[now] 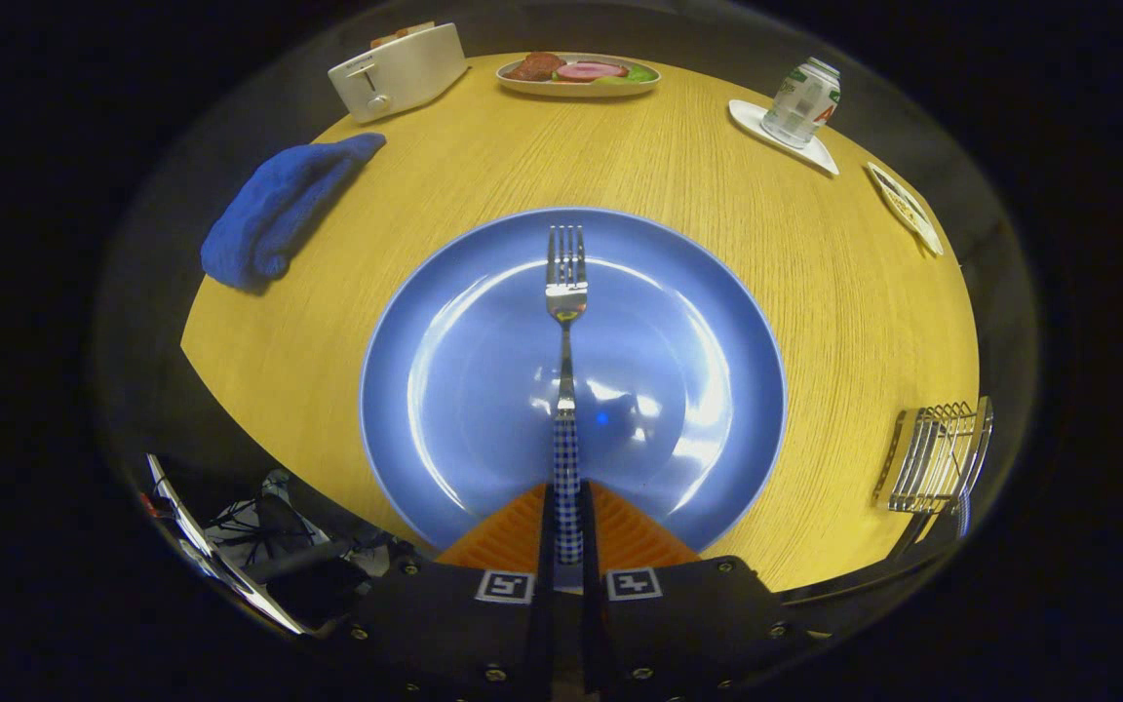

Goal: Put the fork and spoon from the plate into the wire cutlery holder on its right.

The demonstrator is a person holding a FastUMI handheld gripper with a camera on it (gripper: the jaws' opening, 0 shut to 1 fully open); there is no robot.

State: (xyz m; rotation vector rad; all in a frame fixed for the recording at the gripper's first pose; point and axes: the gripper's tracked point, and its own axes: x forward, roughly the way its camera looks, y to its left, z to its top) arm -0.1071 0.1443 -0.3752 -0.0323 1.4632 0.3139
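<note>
The counter [717, 195] is carrying everything here, and the plate [484, 390] is sitting at its near middle, serving as the landmark for all the rest. Beyond the plate to the left a folded cloth [279, 210] is lying, and farther beyond it a toaster [396, 70] is standing beside a dish of food [578, 73]. Beyond the plate to the right a can [801, 100] is resting on a coaster [784, 138], with a small saucer [905, 208] nearby.

The wire cutlery holder [937, 458] is waiting to the right of the plate, well apart from it and close to the counter's edge, so the carry will probably be a short sideways swing. No spoon is showing on the plate (it may already be in the holder, though the wires are too fine to say).

The fork [566, 292] is stretching over the middle of the plate, tines pointing away, its checked handle running straight back between the fingers. It is being gripped by the handle end, likely so the tines can lead or trail freely when it is lowered into the holder.

The gripper [566, 531] is closing narrowly on that handle: the jaws are standing almost together, each finger pressing a side of it. Whether the fork is lifting clear of the plate or touching it I cannot tell.
</note>
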